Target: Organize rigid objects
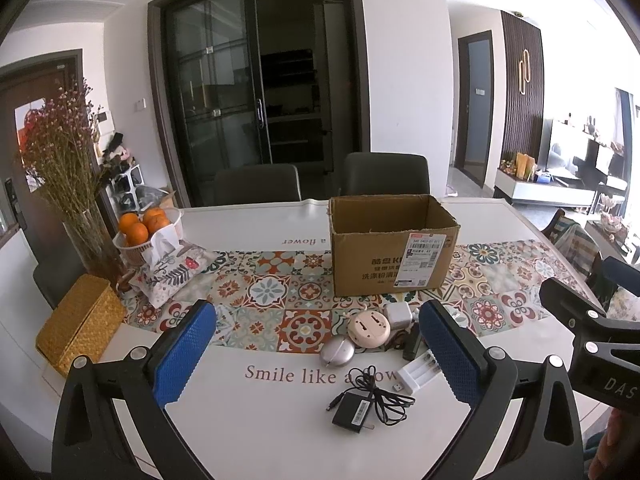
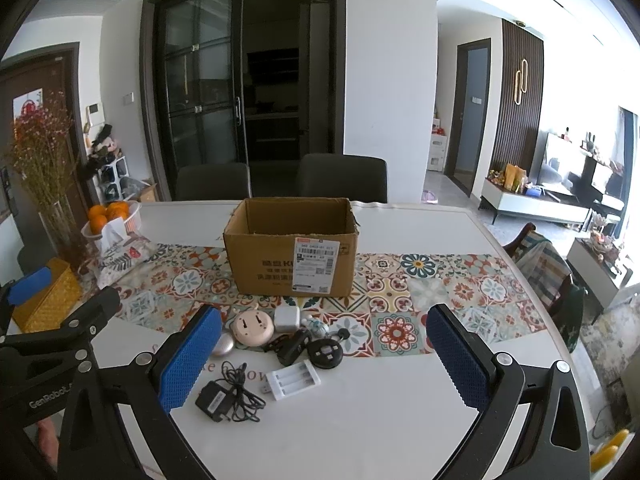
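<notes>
Both my left gripper [image 1: 316, 354] and right gripper [image 2: 324, 356] hover wide open, empty, facing gadgets clustered before the open cardboard box [image 2: 291, 246], presumably their destination.

Home dining room: patterned table [image 1: 280, 420], dining chairs [image 1: 256, 184], fruit basket [image 1: 148, 236], dried flowers [image 1: 60, 148], TV lounge [image 2: 568, 176] beyond.

Oranges [image 1: 143, 221] in a white basket [image 1: 128, 249] beside a dried-flower vase [image 1: 92, 240].
</notes>
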Action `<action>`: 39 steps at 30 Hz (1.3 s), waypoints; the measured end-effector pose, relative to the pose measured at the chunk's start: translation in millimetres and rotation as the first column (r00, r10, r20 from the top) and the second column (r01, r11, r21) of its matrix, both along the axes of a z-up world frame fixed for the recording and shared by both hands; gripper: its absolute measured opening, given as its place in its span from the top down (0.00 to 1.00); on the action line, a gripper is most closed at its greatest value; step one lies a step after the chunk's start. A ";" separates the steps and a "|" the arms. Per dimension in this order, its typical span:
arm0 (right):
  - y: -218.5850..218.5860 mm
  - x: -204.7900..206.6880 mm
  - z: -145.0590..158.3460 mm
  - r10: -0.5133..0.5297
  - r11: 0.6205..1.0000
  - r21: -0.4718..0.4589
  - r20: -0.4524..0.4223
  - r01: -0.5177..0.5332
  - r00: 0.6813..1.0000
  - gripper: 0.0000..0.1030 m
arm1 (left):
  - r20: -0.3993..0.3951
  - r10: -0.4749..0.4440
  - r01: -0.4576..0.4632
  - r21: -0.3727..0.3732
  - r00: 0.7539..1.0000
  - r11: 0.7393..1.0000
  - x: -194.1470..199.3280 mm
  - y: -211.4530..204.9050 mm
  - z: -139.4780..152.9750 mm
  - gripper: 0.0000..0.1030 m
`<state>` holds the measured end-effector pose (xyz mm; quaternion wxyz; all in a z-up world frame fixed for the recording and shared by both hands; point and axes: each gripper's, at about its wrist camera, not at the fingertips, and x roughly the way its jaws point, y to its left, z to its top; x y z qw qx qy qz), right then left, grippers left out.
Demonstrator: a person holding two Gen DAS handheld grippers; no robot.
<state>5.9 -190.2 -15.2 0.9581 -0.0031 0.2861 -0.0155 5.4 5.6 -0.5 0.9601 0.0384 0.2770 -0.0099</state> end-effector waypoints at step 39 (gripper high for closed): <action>2.5 -0.8 0.5 -0.001 1.000 0.000 0.001 0.001 1.000 0.00 | 0.007 -0.001 0.001 0.003 1.000 1.000 -3.0 2.1 3.5 0.00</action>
